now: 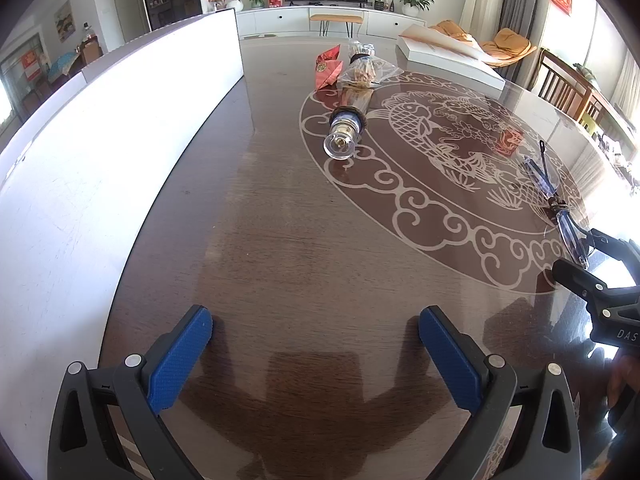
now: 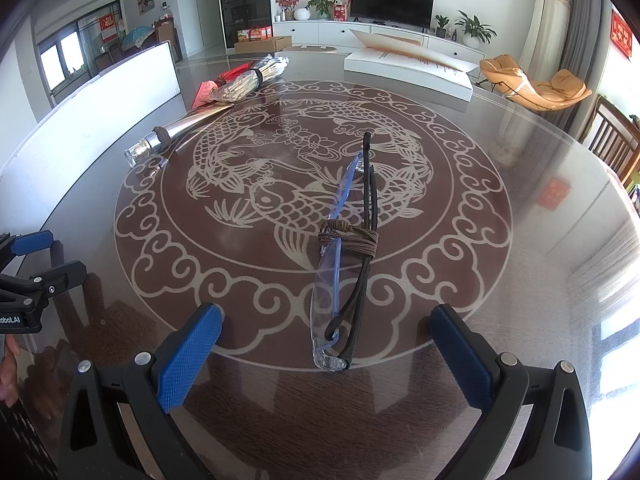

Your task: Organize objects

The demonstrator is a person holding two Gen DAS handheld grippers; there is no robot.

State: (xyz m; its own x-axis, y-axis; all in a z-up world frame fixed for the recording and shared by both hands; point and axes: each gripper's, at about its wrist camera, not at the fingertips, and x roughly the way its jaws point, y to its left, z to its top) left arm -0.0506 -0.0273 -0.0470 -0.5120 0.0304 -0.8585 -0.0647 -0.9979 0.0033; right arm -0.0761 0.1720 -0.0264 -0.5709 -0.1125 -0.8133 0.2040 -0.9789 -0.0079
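Right gripper [image 2: 326,344]: spread, empty, over near desk [image 2: 500,280] edge; glasses [image 2: 344,264], folded, bound with brown cord [image 2: 350,238], lying between its fingers. Left gripper [image 1: 316,344]: spread, empty. Glass bottle [image 1: 344,132] on side, far left; red packet [image 1: 328,66] beyond.

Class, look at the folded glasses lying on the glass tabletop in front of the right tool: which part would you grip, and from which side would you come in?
Probably grip the glasses near the brown cord wound round their middle, coming from the near end, fingers either side. They lie lengthwise, pointing away from the open right tool, so they look narrow enough to fit between its fingers.
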